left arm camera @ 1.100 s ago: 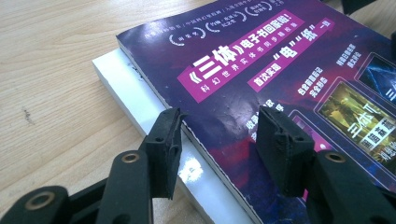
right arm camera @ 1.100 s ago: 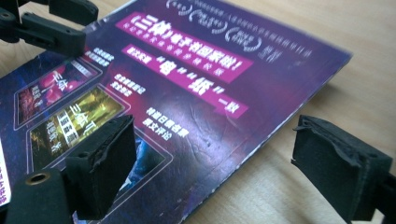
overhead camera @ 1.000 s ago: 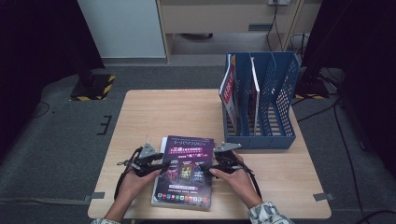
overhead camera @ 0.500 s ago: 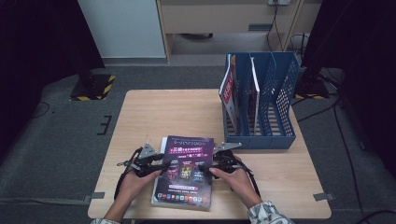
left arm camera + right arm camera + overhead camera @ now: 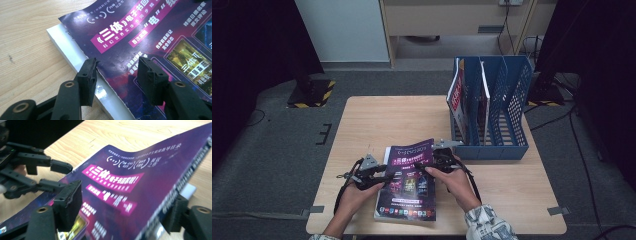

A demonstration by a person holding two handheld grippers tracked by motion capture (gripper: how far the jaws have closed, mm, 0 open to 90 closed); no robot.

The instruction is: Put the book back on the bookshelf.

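Right gripper (image 5: 438, 161): at the magazine's spine edge, jaws straddling the spine, one above the cover, one below at the outer side; jaws just been closing, magazine between them, pads not yet pressing (gap visible at both pads in the right gripper view).
Left gripper (image 5: 379, 178): at the opposite long edge, jaws part open; one pad at the cover's frayed edge over the white page block, the other over the cover; grip not confirmed.
Magazine (image 5: 408, 180): on the near half of the table, between the two hands; right side of the cover bowed upward, left side lying flat.
Magazine edges: cover overhangs the white page block on the left; near edge close to the table's near edge.
Cover writing: purple ground, magenta banners with white Chinese text; "三体" readable in the left gripper view (smaller lines too fine to read).
Table (image 5: 382, 120): pale wood; far-left half bare, open room there for moving.
File rack (image 5: 504, 107): blue, slotted, at the far-right of the table, near end just beside the right gripper.
Rack contents: a red-and-white book (image 5: 456, 95) standing in the left slot, a thin white-edged item in the next; right slots open.
Floor: grey carpet, cables at right, yellow-black striped base (image 5: 312, 92) at far left.
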